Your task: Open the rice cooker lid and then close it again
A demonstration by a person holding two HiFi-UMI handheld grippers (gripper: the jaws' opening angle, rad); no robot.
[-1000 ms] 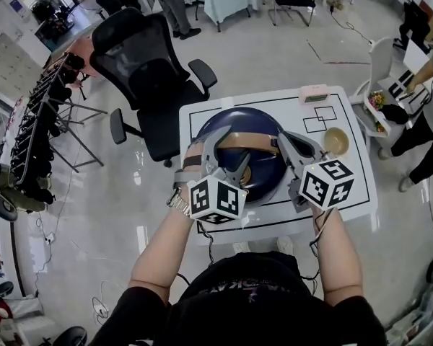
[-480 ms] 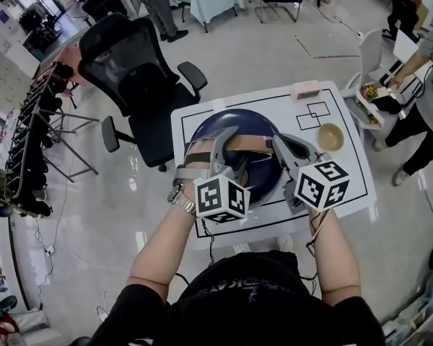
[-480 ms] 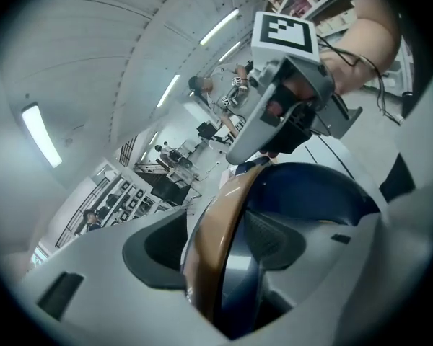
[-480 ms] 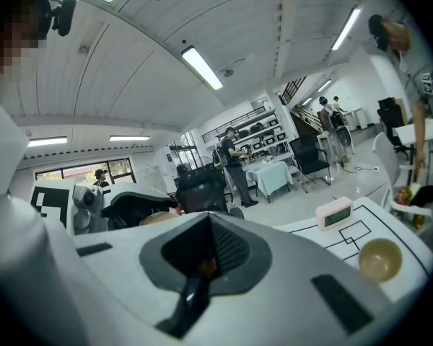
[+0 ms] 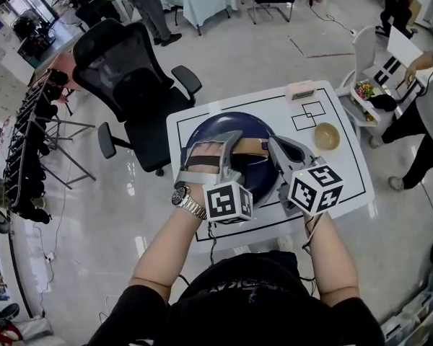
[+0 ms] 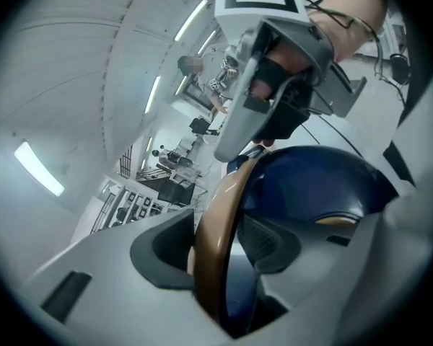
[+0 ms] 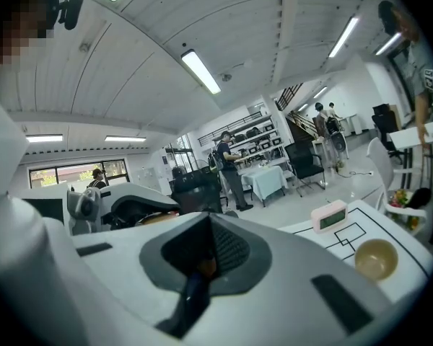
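A dark blue rice cooker [image 5: 215, 126] with a tan handle [image 5: 251, 148] across its lid stands on the white table [image 5: 346, 175]. My left gripper [image 5: 227, 146] reaches over the lid. In the left gripper view the handle [image 6: 218, 215] runs edge-on between its pads [image 6: 166, 254]. The jaws have just been closing around it, with a thin gap still showing on one side. My right gripper [image 5: 273, 145] sits at the handle's right end, shut. The right gripper view shows only a sliver of tan and blue below its closed pads [image 7: 224, 247].
A tan bowl [image 5: 327, 136] and a pink clock [image 5: 300, 90] stand at the table's far right, near black outlined squares. A black office chair [image 5: 130, 85] is behind the table at left. A person [image 5: 426, 114] stands by a small white cart at right.
My left gripper has rolled and slid a little over the lid, and its jaws have narrowed around the tan handle. The right gripper has stayed where it was.
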